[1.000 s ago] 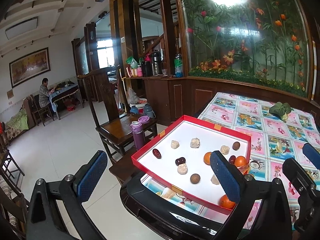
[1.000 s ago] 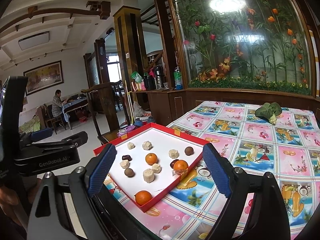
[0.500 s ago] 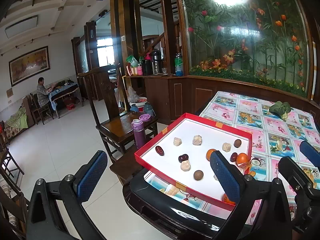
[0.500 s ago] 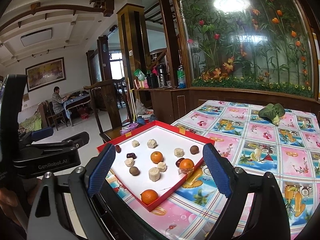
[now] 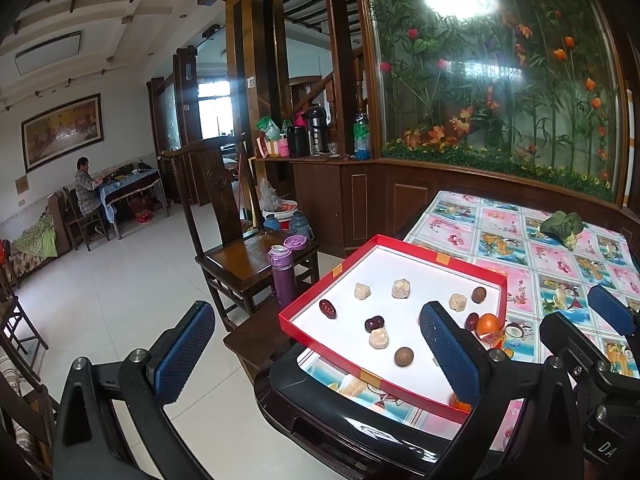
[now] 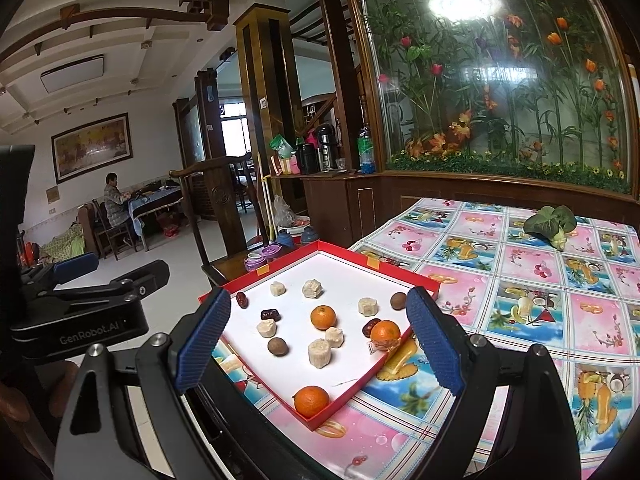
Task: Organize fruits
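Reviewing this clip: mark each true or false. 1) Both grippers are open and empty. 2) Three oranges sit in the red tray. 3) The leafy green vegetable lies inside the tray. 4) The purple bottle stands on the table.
1) Left gripper and right gripper are open and empty: true.
2) Three round oranges sit in the shallow red-rimmed white tray: true.
3) False: the leafy green vegetable lies on the fruit-print tablecloth, far from the tray.
4) False: the purple plastic bottle stands beside the dark wooden chair, off the table.
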A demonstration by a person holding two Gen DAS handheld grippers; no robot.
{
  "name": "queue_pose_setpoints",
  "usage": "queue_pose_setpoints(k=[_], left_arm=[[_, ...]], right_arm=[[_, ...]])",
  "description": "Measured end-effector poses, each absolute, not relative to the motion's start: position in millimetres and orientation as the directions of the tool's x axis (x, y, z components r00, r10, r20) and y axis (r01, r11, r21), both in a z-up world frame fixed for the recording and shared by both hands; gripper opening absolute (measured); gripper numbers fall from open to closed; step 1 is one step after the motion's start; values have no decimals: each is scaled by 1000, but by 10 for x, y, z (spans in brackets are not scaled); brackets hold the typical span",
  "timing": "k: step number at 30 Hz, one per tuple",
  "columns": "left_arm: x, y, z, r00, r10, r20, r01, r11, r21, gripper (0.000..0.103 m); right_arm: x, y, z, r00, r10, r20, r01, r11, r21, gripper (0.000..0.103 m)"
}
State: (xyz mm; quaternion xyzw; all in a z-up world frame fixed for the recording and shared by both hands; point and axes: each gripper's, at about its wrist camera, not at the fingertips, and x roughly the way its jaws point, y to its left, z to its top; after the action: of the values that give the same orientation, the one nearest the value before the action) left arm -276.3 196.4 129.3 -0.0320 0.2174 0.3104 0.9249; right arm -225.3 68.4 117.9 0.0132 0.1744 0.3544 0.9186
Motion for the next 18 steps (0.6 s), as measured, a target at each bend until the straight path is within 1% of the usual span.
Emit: queue_pose_setpoints(k=[18], left_arm=[[-2684, 1977, 1255, 717, 525, -459, -556, 827, 77, 103]], right_arm=[[-2190, 737, 1162, 682, 659, -315, -644, 746, 167, 90]])
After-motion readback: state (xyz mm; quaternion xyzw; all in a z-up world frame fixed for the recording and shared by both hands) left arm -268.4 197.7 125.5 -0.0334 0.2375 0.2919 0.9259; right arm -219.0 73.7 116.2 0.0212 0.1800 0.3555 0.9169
